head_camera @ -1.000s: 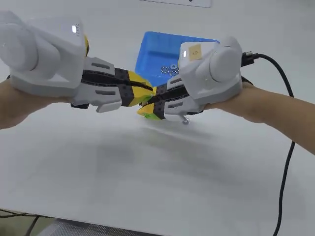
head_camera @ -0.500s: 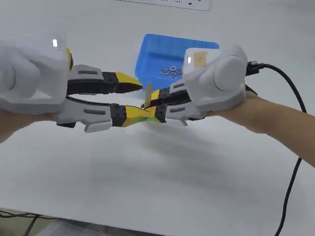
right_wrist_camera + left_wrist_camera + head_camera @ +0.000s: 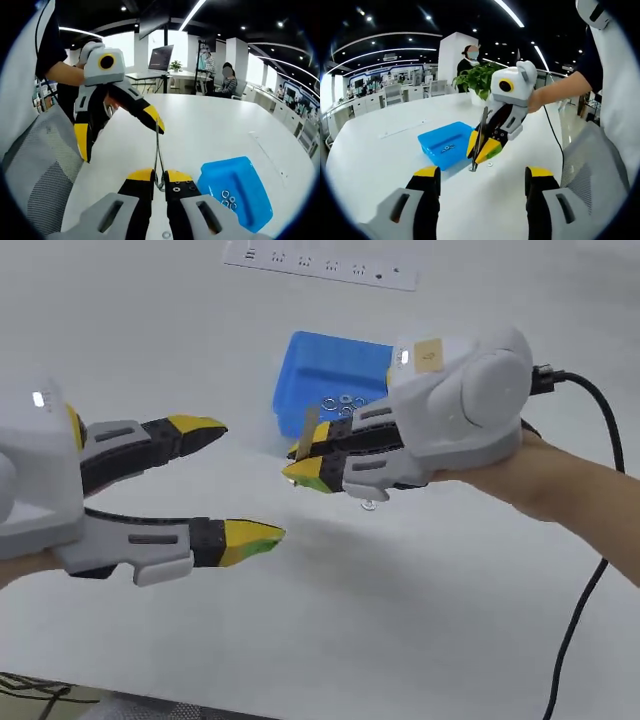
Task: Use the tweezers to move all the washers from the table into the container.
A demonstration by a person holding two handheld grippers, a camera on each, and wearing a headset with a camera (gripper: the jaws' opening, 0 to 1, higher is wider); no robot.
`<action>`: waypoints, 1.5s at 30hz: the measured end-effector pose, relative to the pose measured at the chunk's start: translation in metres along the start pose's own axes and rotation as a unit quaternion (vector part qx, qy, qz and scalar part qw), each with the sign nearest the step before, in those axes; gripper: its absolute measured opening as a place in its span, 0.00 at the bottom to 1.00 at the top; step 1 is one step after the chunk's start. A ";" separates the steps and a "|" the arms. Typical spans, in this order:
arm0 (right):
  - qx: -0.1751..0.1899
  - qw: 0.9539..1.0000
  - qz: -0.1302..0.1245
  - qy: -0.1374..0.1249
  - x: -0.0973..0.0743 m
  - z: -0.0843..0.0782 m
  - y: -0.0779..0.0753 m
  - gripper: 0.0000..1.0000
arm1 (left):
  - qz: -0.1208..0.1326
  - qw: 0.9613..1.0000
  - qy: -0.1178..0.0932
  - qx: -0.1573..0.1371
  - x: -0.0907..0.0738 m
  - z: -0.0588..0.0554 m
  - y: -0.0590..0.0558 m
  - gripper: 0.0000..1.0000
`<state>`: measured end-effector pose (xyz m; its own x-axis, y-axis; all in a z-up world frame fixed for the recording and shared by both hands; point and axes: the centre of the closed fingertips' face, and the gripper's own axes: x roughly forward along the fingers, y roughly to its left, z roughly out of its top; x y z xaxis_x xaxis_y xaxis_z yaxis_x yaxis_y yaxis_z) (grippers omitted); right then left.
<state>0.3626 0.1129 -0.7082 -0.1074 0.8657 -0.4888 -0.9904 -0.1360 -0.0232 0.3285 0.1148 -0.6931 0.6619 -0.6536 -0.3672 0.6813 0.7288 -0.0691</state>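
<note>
The tweezers (image 3: 308, 430) are clamped in your right gripper (image 3: 297, 462), jaws closed on them, just beside the container (image 3: 310, 360). Several washers (image 3: 345, 403) lie in the container; one washer (image 3: 368, 504) lies on the table (image 3: 400, 620) near it. Your left gripper (image 3: 245, 480) is spread wide, empty, farther from the container.

I see my white desk (image 3: 400, 620) carrying a blue container (image 3: 315, 365) far centre, one washer (image 3: 490, 164) near it, and a power strip (image 3: 320, 264) farther back.

White power strip (image 3: 320, 267), leafy potted plant (image 3: 477, 80), grey mesh chair (image 3: 592, 165), monitor (image 3: 161, 56) on a far desk
</note>
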 end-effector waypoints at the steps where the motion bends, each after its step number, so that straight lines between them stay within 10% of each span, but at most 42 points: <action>1: -0.002 1.000 -0.002 -0.001 -0.002 0.003 0.000 0.09 | 0.002 1.000 0.000 0.000 -0.001 0.000 0.000 0.76; 12: -0.036 0.999 -0.035 0.002 -0.032 0.028 -0.019 0.09 | 0.000 1.000 -0.004 -0.010 -0.005 -0.006 -0.008 0.88; 19: -0.045 0.997 -0.069 0.009 -0.050 0.032 -0.056 0.09 | -0.002 1.000 0.002 -0.022 -0.010 -0.014 -0.007 0.93; 25: -0.041 0.990 -0.129 0.032 -0.055 0.008 -0.109 0.09 | 0.012 0.999 -0.005 -0.032 -0.012 -0.016 0.004 0.99; 32: -0.008 0.989 -0.141 0.052 -0.042 -0.033 -0.143 0.09 | 0.027 0.999 0.006 -0.032 -0.012 -0.022 0.015 0.99; 45: 0.034 0.990 -0.118 0.072 -0.012 -0.076 -0.137 0.09 | 0.043 0.997 0.015 -0.058 -0.016 -0.035 0.019 0.99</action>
<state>0.5064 0.0850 -0.7657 0.1367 0.7912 -0.5960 -0.9905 0.0993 -0.0953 0.3201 0.1463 -0.7205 0.7062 -0.5817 -0.4036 0.5798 0.8023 -0.1420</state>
